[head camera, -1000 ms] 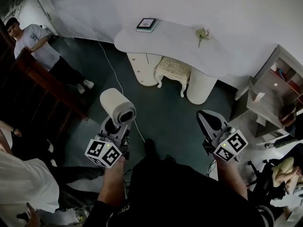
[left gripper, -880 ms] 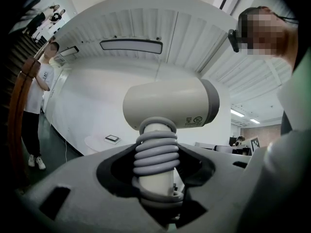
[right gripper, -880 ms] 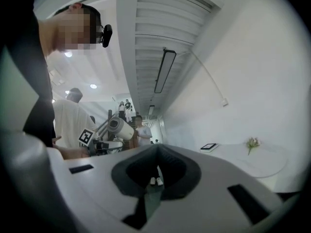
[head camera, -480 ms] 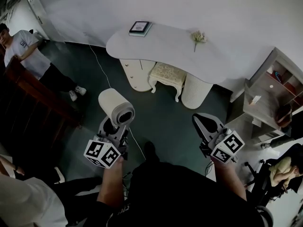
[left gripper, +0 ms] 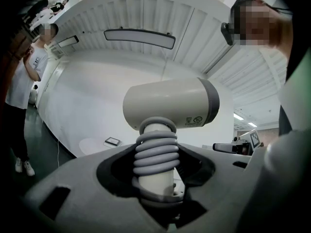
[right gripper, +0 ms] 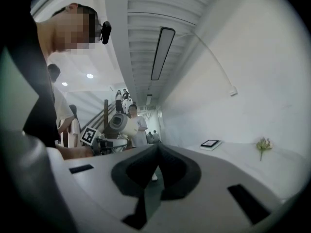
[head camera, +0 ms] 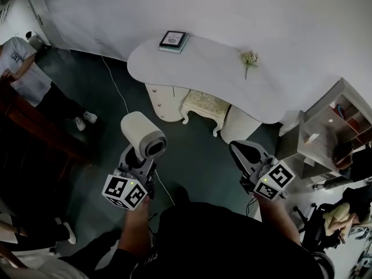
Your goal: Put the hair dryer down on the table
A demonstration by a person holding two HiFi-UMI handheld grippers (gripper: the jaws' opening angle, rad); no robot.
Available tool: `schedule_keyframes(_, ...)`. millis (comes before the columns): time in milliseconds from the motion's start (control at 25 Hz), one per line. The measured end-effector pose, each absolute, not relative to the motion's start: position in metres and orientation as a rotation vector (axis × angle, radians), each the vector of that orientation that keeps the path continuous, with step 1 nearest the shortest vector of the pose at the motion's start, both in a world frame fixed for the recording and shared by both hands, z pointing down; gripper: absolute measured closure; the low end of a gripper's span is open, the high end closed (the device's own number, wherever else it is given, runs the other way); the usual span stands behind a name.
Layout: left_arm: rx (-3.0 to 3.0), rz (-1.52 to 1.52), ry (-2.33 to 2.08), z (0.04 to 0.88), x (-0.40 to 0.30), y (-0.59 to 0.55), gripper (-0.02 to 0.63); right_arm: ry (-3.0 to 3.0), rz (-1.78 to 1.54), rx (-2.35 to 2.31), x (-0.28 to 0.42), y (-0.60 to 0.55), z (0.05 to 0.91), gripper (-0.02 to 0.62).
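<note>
Nearing worktop [head camera: 203, 68], sitting closer in head view than a second ago | pinching hair dryer [head camera: 143, 133] upright by coil-wrapped handle [left gripper: 154, 178] in left hand-held gripper [head camera: 137, 154], over floor [head camera: 192, 150], well short of worktop | keeping right hand-held gripper [head camera: 237, 150] pressed together, empty | still needing approach before setting down

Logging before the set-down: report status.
Left gripper shut on hair dryer handle. Right gripper shut, empty. Table ahead, not reached; book and flower on it.
</note>
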State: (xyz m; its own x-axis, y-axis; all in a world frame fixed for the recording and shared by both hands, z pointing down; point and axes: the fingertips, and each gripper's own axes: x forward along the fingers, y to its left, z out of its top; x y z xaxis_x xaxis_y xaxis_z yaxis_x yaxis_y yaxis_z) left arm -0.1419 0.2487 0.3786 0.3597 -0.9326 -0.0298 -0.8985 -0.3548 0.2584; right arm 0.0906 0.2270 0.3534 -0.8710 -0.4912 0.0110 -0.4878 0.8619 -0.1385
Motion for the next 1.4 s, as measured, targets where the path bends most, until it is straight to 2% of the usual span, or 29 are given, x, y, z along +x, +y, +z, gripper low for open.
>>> schedule_keyframes(560,2.421,-0.306,-1.655,0.370,-0.243,0.190,0.383,3.072,-0.175,-0.792,-0.010,0.160,0.337,0.589)
schedule_keyframes(1000,2.367,-0.285,-1.707,0.381,-0.263,0.151,0.383,3.059,-0.216,-0.693,-0.036,0.102,0.349,0.588)
schedule_keyframes(1400,2.320,-0.263,-1.719,0.385,-0.252,0.036,0.383,3.036,-0.294,-0.646,-0.026,-0.020,0.365,0.583)
